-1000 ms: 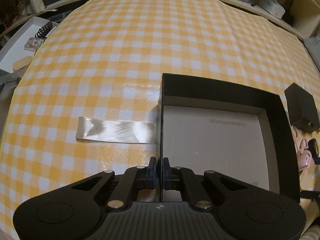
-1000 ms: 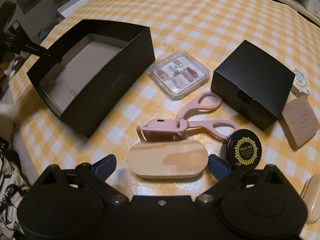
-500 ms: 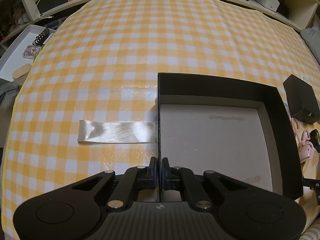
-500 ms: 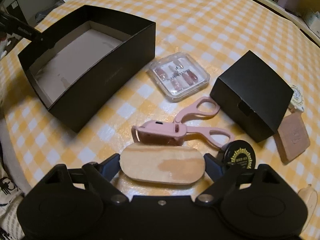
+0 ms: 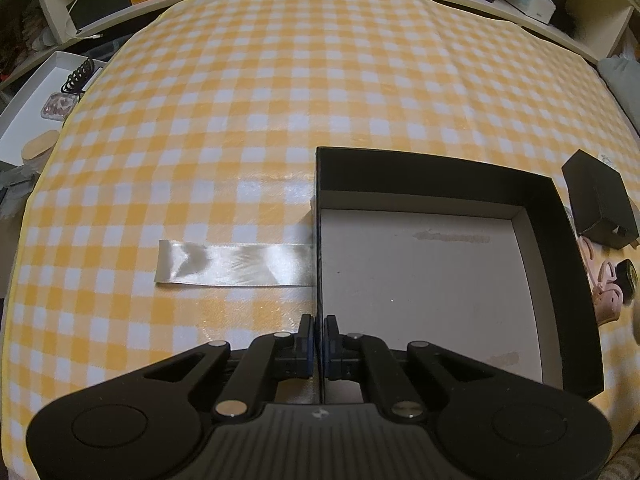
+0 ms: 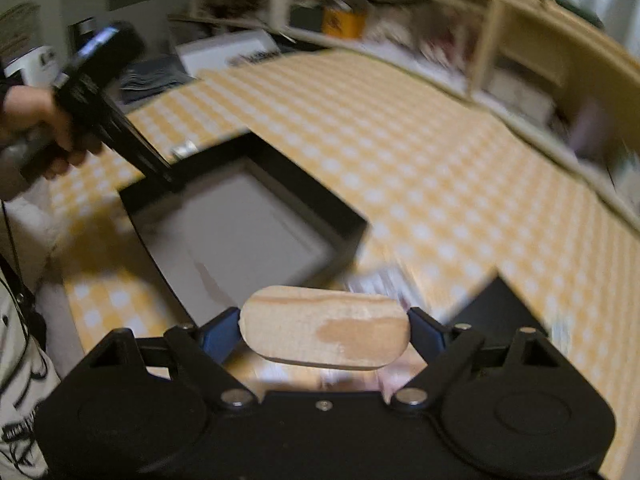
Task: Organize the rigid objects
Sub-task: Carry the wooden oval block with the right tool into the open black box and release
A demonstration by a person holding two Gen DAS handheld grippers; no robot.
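Observation:
An open black box (image 5: 568, 272) with a pale inside sits on the yellow checked table. My left gripper (image 5: 319, 336) is shut on the box's left wall near the front corner. In the blurred right wrist view my right gripper (image 6: 325, 330) is shut on an oval wooden block (image 6: 325, 334) and holds it in the air, near the box's (image 6: 240, 240) closest corner. The left gripper (image 6: 120, 136) shows there at the box's far left corner.
A white ribbon strip (image 5: 234, 263) lies flat left of the box. A small closed black box (image 5: 600, 200), a pink eyelash curler (image 5: 608, 292) and a round black tin (image 5: 626, 280) lie right of the open box. Shelves with clutter ring the table.
My right gripper closed on the wooden block, lifted it off the table and swung toward the open box. The left gripper kept its hold on the box wall.

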